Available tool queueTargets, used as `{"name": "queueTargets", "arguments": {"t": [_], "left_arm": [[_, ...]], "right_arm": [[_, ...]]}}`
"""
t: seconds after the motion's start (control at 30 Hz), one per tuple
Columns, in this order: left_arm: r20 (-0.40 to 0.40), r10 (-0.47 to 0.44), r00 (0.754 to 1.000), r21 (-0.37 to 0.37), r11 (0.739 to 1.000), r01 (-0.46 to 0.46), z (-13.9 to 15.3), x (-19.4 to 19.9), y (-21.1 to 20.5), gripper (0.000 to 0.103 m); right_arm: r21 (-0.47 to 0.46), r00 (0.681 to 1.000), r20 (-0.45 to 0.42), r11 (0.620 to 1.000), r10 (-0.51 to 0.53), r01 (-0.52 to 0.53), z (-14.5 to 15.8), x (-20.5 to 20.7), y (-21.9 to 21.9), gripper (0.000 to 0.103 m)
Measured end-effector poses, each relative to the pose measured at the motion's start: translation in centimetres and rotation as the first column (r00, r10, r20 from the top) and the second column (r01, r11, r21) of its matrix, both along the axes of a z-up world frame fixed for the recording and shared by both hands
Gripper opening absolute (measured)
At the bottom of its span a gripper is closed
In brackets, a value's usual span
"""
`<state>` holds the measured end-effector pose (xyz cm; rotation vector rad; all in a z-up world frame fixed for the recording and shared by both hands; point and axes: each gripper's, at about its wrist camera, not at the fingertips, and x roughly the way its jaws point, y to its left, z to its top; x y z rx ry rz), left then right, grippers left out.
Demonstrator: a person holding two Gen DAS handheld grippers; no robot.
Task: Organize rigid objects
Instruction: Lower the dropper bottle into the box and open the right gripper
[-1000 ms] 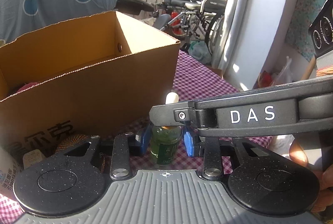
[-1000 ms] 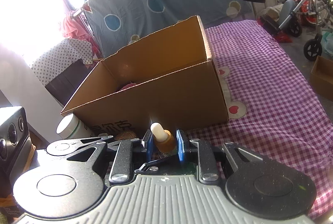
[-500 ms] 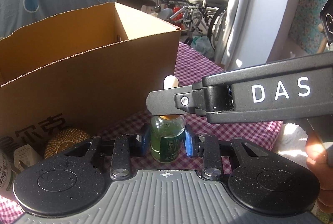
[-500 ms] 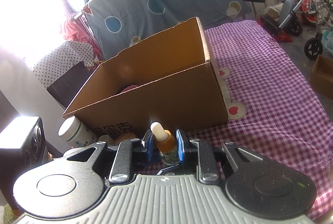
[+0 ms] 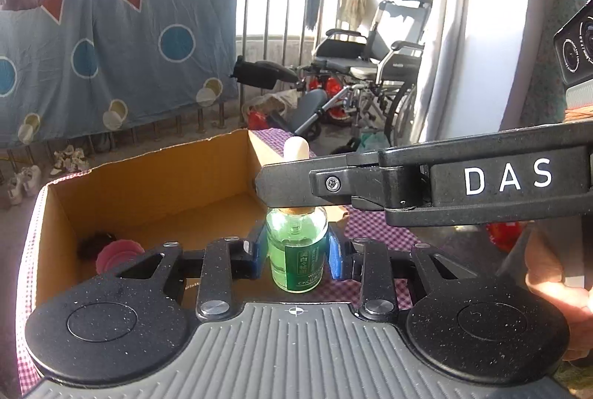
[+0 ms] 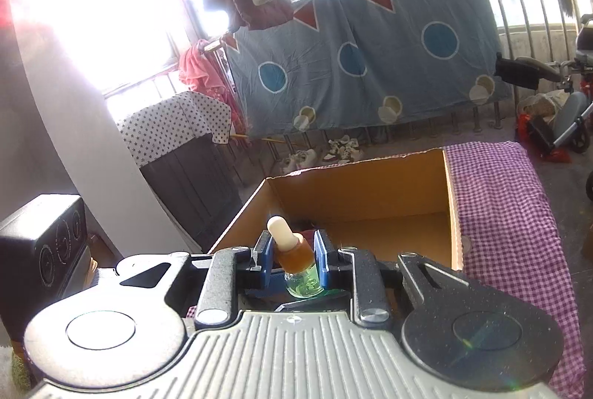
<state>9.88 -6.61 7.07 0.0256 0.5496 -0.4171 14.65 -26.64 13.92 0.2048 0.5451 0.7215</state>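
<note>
A small green glass dropper bottle [image 5: 296, 250] with an amber neck and a white rubber bulb is held by both grippers at once. My left gripper [image 5: 296, 252] is shut on its body. My right gripper [image 6: 291, 260] is shut on its amber neck [image 6: 294, 252], and its black arm crosses the left wrist view from the right [image 5: 426, 188]. The bottle hangs above the near edge of an open cardboard box [image 5: 148, 191], which also shows in the right wrist view [image 6: 370, 191].
Inside the box lie a pink round object [image 5: 118, 252] and something dark beside it. The box stands on a purple checked cloth [image 6: 511, 213]. A wheelchair [image 5: 374, 65] and a railing with a blue sheet [image 5: 111, 58] are behind.
Both grippers have lifted the bottle from beside the box's front wall up to above its rim; the box interior is now in view. Both grips are unchanged.
</note>
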Motion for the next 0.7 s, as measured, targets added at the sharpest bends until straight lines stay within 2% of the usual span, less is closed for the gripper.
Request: {"name": "queueTargets", "arguments": {"t": [0.1, 0.23, 0.3, 0.43, 0.57, 0.7], "left_arm": [[-0.034, 0.024, 0.999, -0.030, 0.999, -0.025, 1.6, 2.7, 1.4, 0.032], [-0.109, 0.068, 0.992, -0.022, 0.997, -0.071, 1.6, 7.4, 2.6, 0.032], [-0.157, 0.087, 0.984, -0.020, 0.996, -0.091, 1.0, 9.4, 2.9, 0.032], [-0.285, 0.131, 0.949, -0.024, 0.989, -0.143, -1.5, 13.2, 4.4, 0.032], [-0.365, 0.173, 0.915, -0.011, 0.982, -0.190, -3.6, 15.9, 5.5, 0.032], [-0.418, 0.208, 0.884, -0.009, 0.973, -0.232, -5.1, 18.2, 6.6, 0.032]], "right_arm": [[-0.012, 0.998, -0.007, 0.998, 0.055, -0.055, 1.8, 3.5, 1.6, 0.025], [-0.029, 0.991, -0.085, 0.994, 0.107, -0.110, 1.9, 9.2, 4.0, 0.025], [-0.033, 0.983, -0.139, 0.992, 0.118, -0.123, 1.1, 11.8, 5.0, 0.025], [-0.038, 0.961, -0.247, 0.989, 0.126, -0.140, -1.8, 16.8, 6.8, 0.025], [-0.036, 0.937, -0.321, 0.987, 0.135, -0.154, -4.4, 20.8, 7.9, 0.025], [-0.039, 0.922, -0.359, 0.984, 0.146, -0.171, -6.6, 23.8, 8.9, 0.026]]}}
